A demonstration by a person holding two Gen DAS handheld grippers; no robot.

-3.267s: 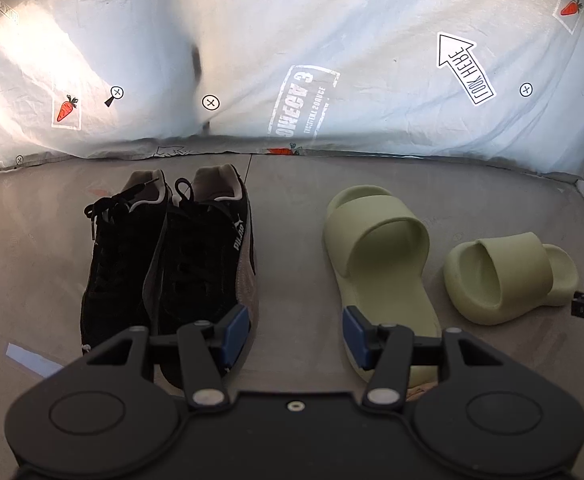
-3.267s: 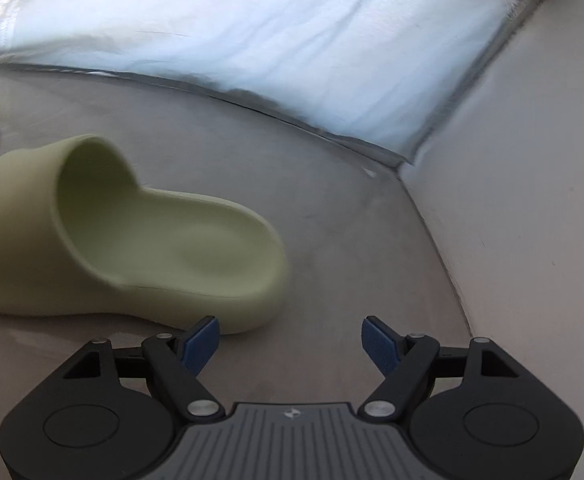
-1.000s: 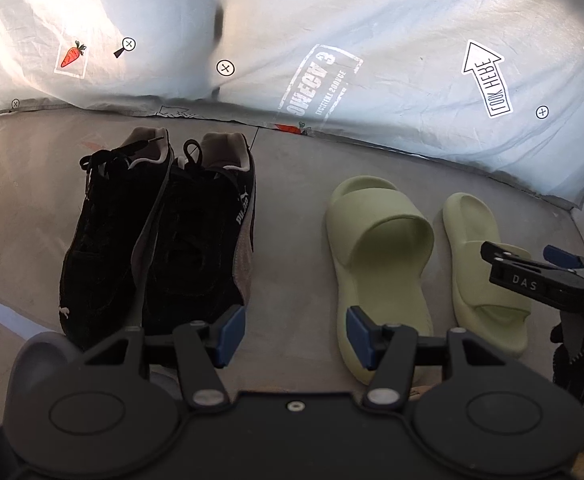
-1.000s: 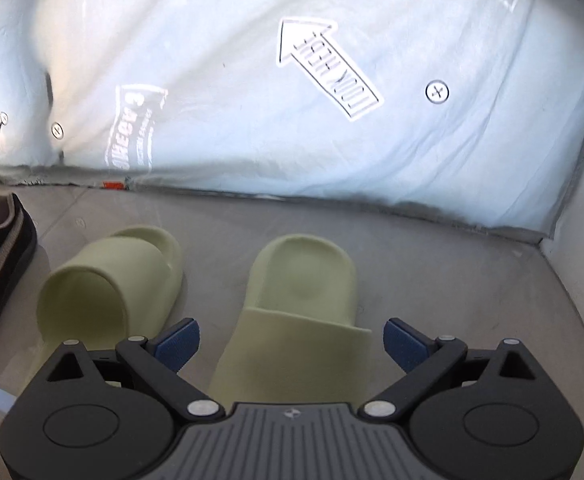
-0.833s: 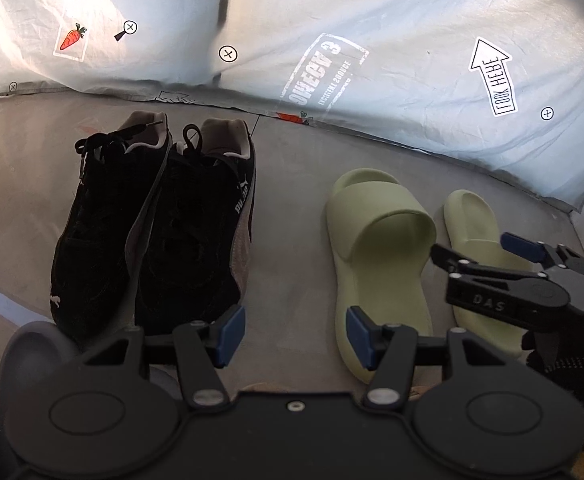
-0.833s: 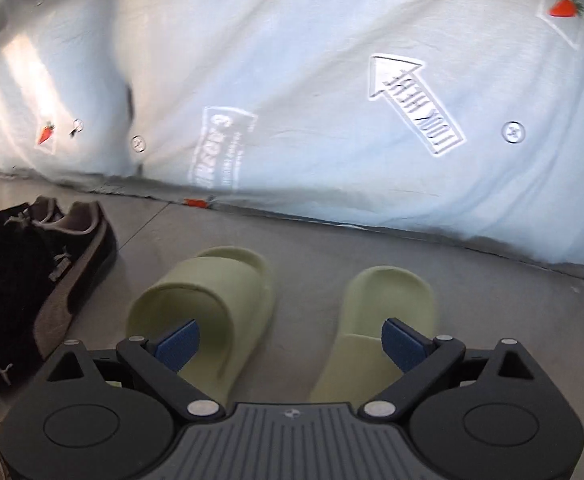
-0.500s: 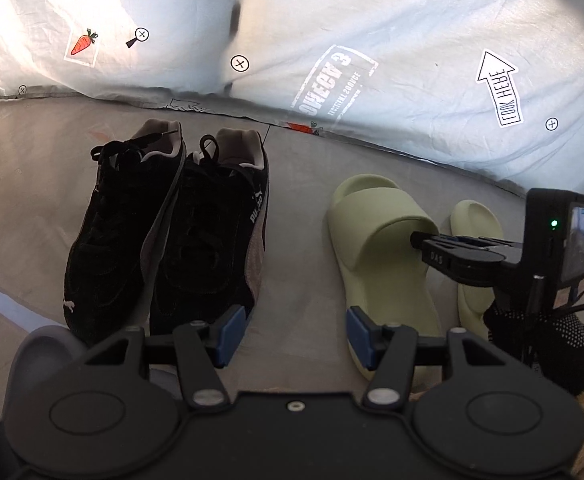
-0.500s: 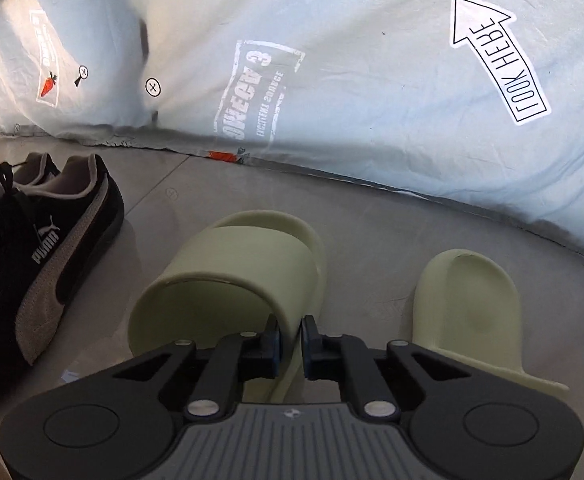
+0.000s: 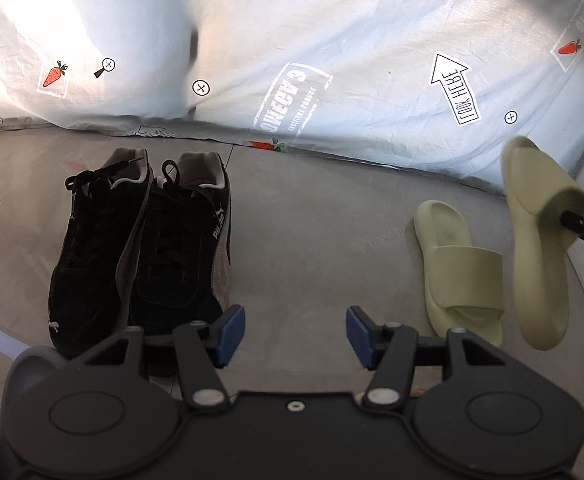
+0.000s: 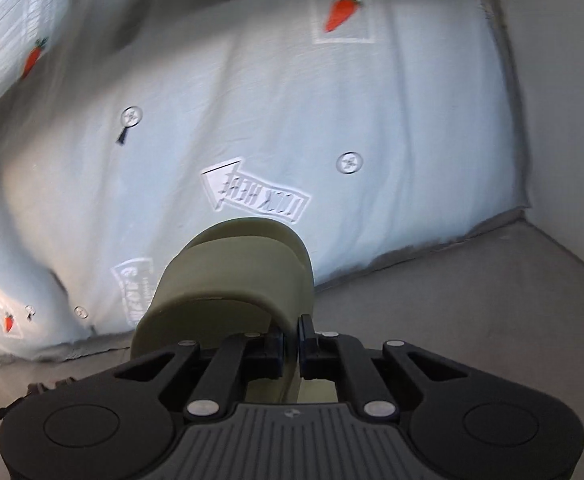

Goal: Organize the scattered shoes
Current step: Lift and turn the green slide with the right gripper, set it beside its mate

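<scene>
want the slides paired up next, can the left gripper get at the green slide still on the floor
Probably yes: the left gripper is open and holds nothing, and bare floor lies between it and the slide. The lifted slide hangs close beside it.

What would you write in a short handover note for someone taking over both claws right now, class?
Right claw: shut on the strap of one green slide, lifted off the floor.
Left claw: open, empty, hovering near the black sneakers.
Other green slide lies on the floor at right.
Done: sneakers paired side by side near the sheet.
Left: probably set the lifted slide beside its mate.
</scene>
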